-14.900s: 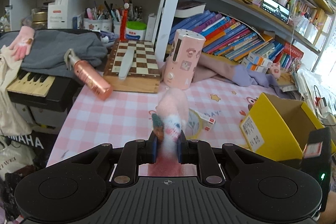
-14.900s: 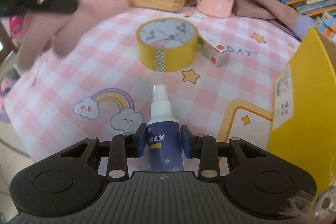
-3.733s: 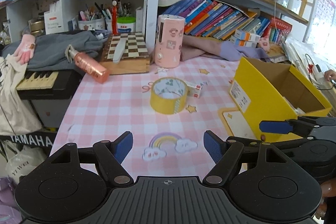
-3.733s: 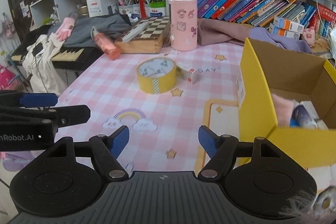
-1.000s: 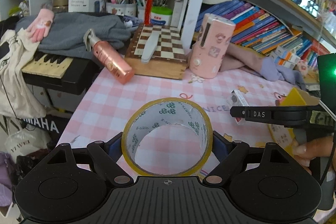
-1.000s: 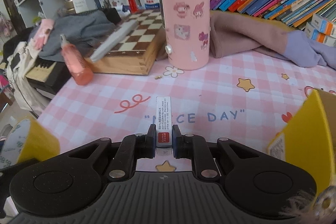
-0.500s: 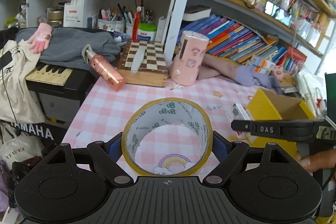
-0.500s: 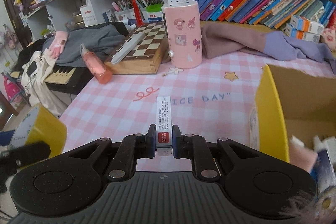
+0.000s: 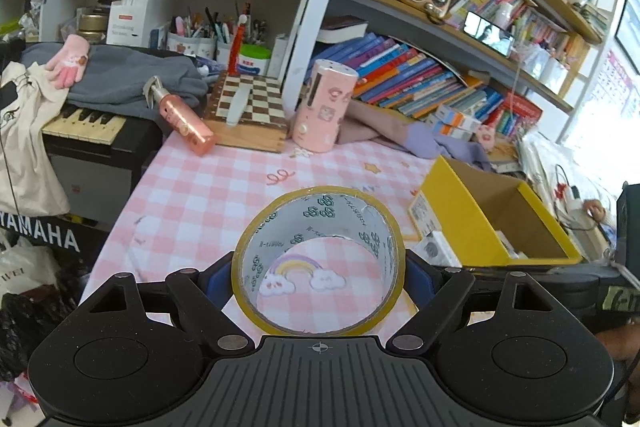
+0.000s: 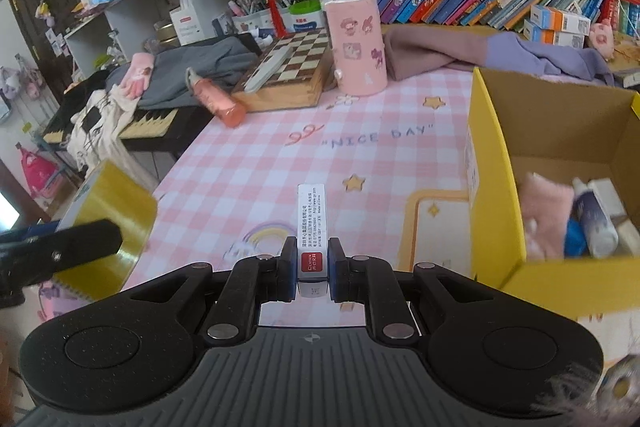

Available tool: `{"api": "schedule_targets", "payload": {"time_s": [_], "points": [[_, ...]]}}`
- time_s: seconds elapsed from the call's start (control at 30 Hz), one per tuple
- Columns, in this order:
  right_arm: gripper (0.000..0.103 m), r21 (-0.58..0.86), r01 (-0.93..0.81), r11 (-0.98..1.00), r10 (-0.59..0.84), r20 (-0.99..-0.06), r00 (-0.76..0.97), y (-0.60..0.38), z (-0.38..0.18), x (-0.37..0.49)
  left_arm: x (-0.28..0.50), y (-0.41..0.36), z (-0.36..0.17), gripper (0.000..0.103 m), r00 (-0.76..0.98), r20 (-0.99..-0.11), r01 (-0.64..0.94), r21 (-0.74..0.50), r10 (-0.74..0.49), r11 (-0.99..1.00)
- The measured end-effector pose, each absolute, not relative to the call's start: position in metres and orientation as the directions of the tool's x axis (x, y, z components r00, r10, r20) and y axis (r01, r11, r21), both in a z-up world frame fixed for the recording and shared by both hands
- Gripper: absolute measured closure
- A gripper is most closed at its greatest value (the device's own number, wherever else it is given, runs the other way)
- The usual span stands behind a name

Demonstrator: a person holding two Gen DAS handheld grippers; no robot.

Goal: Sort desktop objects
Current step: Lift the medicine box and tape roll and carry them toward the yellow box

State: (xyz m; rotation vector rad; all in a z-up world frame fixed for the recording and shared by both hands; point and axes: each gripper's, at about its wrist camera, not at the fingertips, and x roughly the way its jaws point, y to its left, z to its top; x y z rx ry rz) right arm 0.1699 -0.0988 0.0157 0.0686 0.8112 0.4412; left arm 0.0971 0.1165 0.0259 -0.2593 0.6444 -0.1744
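Observation:
My left gripper [image 9: 319, 273] is shut on a yellow tape roll [image 9: 360, 215] and holds it above the pink checked table; the roll also shows in the right wrist view [image 10: 108, 215] at the left. My right gripper [image 10: 313, 263] is shut on a small white box with a red label [image 10: 312, 219], held above the table. The yellow cardboard box [image 10: 496, 227] stands to the right, open, with a pink glove [image 10: 546, 215] and a spray bottle [image 10: 596, 223] inside. It also shows in the left wrist view [image 9: 452, 195].
At the table's back stand a pink cylinder [image 9: 324, 111], a chessboard box [image 9: 248, 119] and a lying pink spray bottle [image 9: 184, 123]. A keyboard [image 9: 84, 123] and grey clothes lie at the left. Bookshelves rise behind.
Both grippers have pulled back and up with their objects. The yellow box has come closer in both views, and its inside shows more in the right wrist view.

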Motion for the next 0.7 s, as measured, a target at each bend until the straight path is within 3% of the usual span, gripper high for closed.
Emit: {"api": "schedule_targets", "payload": {"time_s": [0.7], "points": [[0.090, 0.288, -0.186, 0.939, 0.340, -0.708, 0.619, -0.110, -0.003, 0.028, 0.013, 0.105, 0.016, 0.018, 0.681, -0.614, 0.255, -0.313, -0.400, 0.915]]}}
